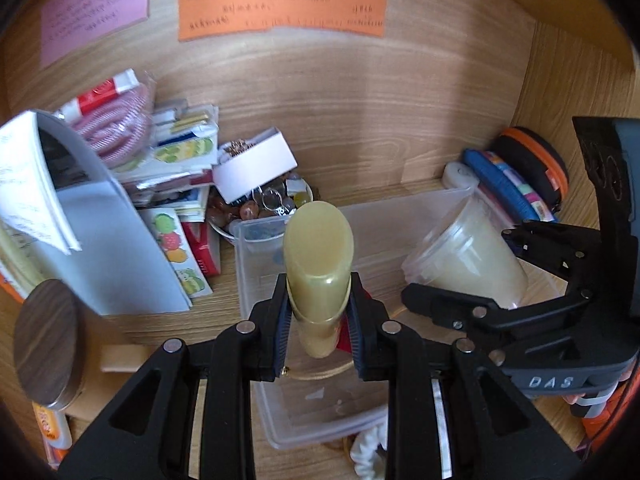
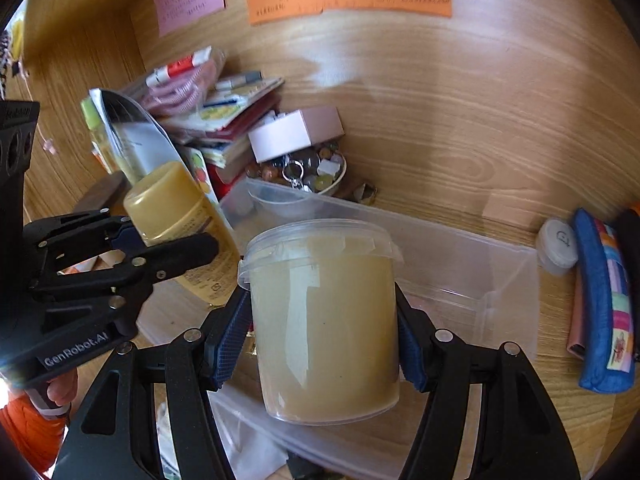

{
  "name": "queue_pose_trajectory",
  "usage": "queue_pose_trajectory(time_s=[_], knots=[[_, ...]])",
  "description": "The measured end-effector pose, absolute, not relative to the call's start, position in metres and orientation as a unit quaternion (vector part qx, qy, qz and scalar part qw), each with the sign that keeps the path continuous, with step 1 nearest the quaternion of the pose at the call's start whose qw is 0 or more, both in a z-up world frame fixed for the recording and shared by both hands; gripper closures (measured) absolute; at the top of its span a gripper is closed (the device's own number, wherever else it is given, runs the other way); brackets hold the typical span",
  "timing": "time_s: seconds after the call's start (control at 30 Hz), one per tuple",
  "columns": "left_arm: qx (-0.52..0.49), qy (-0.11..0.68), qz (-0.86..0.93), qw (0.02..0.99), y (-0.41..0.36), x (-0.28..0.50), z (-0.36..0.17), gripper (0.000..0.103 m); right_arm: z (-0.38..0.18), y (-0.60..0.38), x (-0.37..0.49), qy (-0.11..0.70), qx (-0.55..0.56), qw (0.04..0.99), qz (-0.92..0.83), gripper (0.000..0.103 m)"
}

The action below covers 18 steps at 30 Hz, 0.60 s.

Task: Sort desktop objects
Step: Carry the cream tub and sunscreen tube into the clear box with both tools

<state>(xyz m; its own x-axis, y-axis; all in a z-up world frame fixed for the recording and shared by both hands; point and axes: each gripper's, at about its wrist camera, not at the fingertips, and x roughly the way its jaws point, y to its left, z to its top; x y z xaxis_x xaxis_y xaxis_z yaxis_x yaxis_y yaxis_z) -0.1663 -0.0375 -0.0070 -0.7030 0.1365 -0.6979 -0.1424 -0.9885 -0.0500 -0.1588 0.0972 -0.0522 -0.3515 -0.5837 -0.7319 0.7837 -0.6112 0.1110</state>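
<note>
My left gripper (image 1: 319, 304) is shut on a yellow bottle (image 1: 319, 264) with a domed cap, held upright above a clear plastic bin (image 1: 304, 412). The bottle also shows in the right wrist view (image 2: 168, 204), in the left gripper (image 2: 160, 246). My right gripper (image 2: 324, 336) is shut on a clear lidded tub of pale yellow paste (image 2: 324, 320), held over the same bin (image 2: 460, 264). In the left wrist view the tub (image 1: 468, 264) and the right gripper (image 1: 464, 292) are at the right.
A heap of booklets and packets (image 1: 176, 168), a white box (image 1: 256, 164) and a bowl of beads (image 1: 260, 208) lie behind the bin. A wood-topped jar (image 1: 48, 340) is at left. Pouches (image 2: 604, 300) and a small white pot (image 2: 558, 246) sit at right. Coloured notes (image 1: 280, 8) hang on the wooden back wall.
</note>
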Motion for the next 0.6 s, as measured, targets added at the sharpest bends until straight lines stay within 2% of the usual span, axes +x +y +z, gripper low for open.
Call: queue_pose_trajectory(time_s=[0.6], knots=[[-0.413, 0.007, 0.907, 0.083, -0.035, -0.191, -0.040, 0.078, -0.082, 0.077, -0.163, 0.212, 0.386, 0.389, -0.809, 0.043]])
